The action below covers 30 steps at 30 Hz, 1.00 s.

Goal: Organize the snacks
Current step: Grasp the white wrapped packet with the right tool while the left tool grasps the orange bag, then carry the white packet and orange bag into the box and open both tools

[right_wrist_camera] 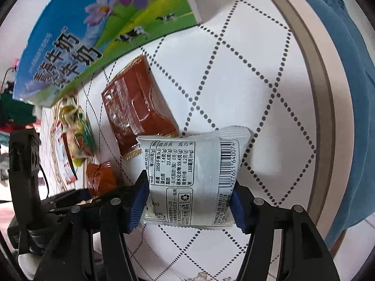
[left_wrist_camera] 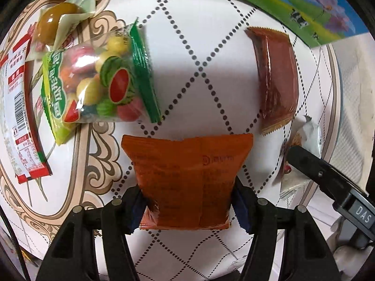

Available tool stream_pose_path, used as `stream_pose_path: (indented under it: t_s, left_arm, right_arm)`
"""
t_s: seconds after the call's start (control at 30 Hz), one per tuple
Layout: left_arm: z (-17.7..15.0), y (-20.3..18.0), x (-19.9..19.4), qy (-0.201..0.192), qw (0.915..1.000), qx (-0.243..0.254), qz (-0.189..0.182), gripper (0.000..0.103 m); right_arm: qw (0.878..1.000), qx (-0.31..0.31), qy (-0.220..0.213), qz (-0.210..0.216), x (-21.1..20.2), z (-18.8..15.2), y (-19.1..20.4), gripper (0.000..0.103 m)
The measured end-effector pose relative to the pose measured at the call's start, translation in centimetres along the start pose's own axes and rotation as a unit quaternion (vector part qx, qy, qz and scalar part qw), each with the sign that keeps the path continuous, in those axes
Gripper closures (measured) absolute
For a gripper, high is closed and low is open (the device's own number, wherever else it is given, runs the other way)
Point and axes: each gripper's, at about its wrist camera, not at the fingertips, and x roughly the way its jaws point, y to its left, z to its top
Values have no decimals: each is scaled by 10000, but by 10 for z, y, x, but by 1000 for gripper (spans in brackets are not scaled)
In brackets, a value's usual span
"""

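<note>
My left gripper (left_wrist_camera: 189, 207) is shut on the lower part of an orange snack packet (left_wrist_camera: 187, 164), blue pads pinching both sides; the packet lies flat on the table. The same packet (right_wrist_camera: 100, 175) shows at the lower left of the right wrist view. My right gripper (right_wrist_camera: 189, 201) is shut on a white packet (right_wrist_camera: 194, 164) printed with a nutrition table and barcode. In the left wrist view this white packet (left_wrist_camera: 309, 135) lies at the right, under one of the right gripper's fingers (left_wrist_camera: 311, 164). A brown wafer packet (left_wrist_camera: 276, 75) (right_wrist_camera: 140, 107) lies between the two.
A milk carton box (right_wrist_camera: 93, 35) (left_wrist_camera: 304, 7) stands at the back. A bag of fruit candies (left_wrist_camera: 98, 82), a braised-egg packet (left_wrist_camera: 56, 21) and a red-and-white packet (left_wrist_camera: 21, 107) lie at the left. The round table's rim (right_wrist_camera: 316, 70) curves right, blue cloth (right_wrist_camera: 351, 93) beyond it.
</note>
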Motion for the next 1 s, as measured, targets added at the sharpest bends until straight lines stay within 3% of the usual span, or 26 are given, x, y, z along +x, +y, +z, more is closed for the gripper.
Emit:
stream_pose_path:
  t_s: [0.07, 0.13, 0.27, 0.37, 0.53, 0.63, 0.77, 0.87, 1.0]
  left_arm:
    - [-6, 0, -1, -90, 9999, 55, 94, 46]
    - [-7, -8, -7, -224, 9992, 227, 244, 54]
    - [-19, -12, -34, -480, 9975, 432, 294, 57]
    - [-23, -18, -62, -736, 9959, 499, 176, 57]
    - [-12, -24, -145, -1364, 9891, 516, -208, 57]
    - [30, -12, -203, -1709, 9833, 553, -294, 57]
    - [83, -3, -252, -2024, 9780, 455, -221, 57]
    - [122, 0, -253, -2063, 9778, 362, -77, 57]
    - [171, 23, -238, -1724, 9847, 229, 125, 57]
  right_arm:
    - [10000, 46, -51, -9, -2, -1, -4, 40]
    - [9998, -3, -166, -135, -3, -4, -2, 49]
    - [9995, -86, -284, -135, -13, -5, 7, 53]
    - [9990, -164, -408, -12, -27, -4, 15, 53]
    - [9950, -334, -810, 469, -75, 8, 44, 53]
    - [9893, -544, -1153, 706, -111, 27, 68, 54]
    - [9819, -809, -1518, 789, -144, 66, 100, 53]
    - [9779, -961, -1733, 669, -151, 96, 124, 53]
    - [9795, -1136, -1611, 418, -136, 137, 147, 53]
